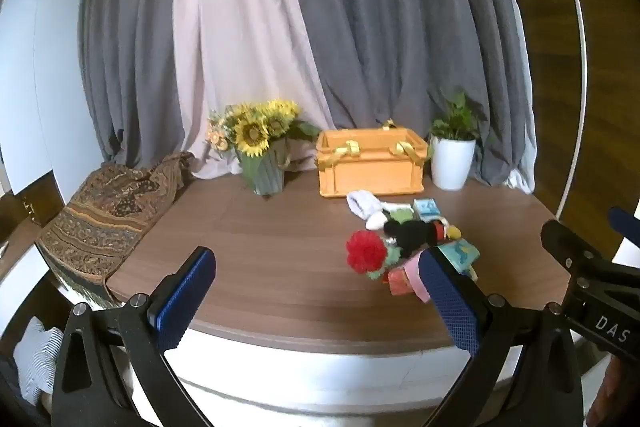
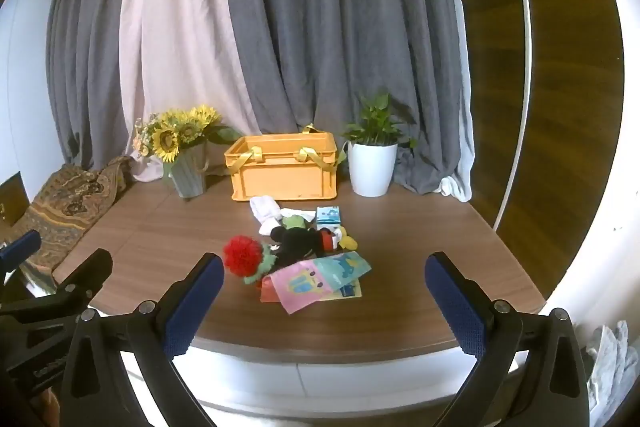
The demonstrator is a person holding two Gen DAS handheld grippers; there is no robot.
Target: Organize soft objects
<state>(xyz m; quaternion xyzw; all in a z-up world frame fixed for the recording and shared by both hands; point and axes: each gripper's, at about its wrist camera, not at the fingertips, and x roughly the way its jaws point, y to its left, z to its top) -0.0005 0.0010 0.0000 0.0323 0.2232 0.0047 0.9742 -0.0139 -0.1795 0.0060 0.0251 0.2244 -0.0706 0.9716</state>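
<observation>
A heap of soft things lies mid-table: a red knitted flower [image 2: 242, 254], a black plush mouse [image 2: 300, 243], a white sock [image 2: 266, 209], a pink and blue cloth [image 2: 320, 277] and a small blue packet [image 2: 329, 217]. Behind the heap stands an orange crate [image 2: 283, 167] with yellow handles. My right gripper [image 2: 324, 301] hangs open above the table's near edge, short of the heap, with nothing between its fingers. In the left wrist view the same flower [image 1: 365, 251] and crate [image 1: 370, 167] sit to the right of my open, empty left gripper [image 1: 316, 291].
A vase of sunflowers [image 2: 180, 147] stands left of the crate and a white potted plant [image 2: 372, 157] right of it. A patterned cloth [image 1: 108, 215] drapes over the table's left edge. Grey and pink curtains hang behind. The wooden table [image 2: 420, 247] ends just ahead of both grippers.
</observation>
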